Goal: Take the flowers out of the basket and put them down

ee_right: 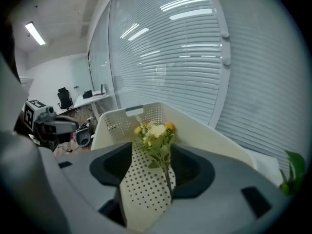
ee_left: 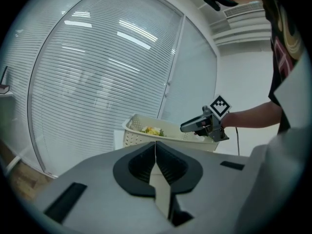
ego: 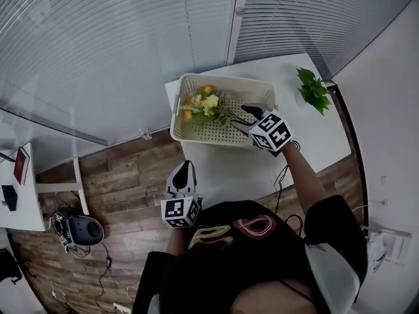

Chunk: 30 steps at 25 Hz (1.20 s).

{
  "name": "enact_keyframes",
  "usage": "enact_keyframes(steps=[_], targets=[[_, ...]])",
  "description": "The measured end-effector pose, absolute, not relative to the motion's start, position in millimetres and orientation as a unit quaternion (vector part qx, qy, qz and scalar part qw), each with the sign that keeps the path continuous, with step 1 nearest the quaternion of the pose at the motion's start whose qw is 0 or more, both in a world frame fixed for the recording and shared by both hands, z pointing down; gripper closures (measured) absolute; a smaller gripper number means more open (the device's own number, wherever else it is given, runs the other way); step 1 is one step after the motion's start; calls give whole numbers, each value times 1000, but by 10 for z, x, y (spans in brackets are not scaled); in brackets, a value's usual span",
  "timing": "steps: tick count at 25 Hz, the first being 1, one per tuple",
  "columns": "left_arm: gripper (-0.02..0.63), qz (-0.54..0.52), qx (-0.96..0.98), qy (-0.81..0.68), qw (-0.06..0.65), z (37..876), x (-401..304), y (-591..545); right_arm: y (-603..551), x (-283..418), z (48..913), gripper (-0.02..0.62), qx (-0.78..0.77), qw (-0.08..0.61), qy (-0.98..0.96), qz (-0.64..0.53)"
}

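Observation:
A cream perforated basket (ego: 222,78) stands on the white table (ego: 301,150). A small bunch of yellow and white flowers (ego: 206,104) lies inside it, its stems pointing right. My right gripper (ego: 239,117) reaches into the basket's right half and is open. In the right gripper view the flowers (ee_right: 156,133) lie on the basket (ee_right: 195,121) floor with the stems between the jaws, and nothing presses on them. My left gripper (ego: 186,167) hovers off the table's front left corner, shut and empty. The left gripper view shows the basket (ee_left: 129,130) and right gripper (ee_left: 183,128) ahead.
A green potted plant (ego: 313,90) stands at the table's far right corner. Glass walls with blinds rise behind the table. On the wooden floor at the left are a dark round device (ego: 85,229) with cables and a white desk (ego: 19,195).

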<state>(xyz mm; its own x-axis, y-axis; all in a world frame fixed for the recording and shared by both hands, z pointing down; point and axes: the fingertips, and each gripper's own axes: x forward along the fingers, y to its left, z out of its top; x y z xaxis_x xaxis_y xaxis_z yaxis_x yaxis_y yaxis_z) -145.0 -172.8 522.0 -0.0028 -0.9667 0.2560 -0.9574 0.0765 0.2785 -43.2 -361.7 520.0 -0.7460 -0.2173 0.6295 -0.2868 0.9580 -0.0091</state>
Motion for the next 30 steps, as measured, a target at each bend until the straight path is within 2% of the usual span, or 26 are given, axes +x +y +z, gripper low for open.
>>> enact_keyframes(steps=[19,30], targets=[[588,-15,668,-714,208,5324,-1595,-1853,-3847,-759,6123,344,35,478,-876,50],[588,-1,653,-727,211,5361,-1713,-1824,-3899,-775,6444,337,26,516,-854,56]])
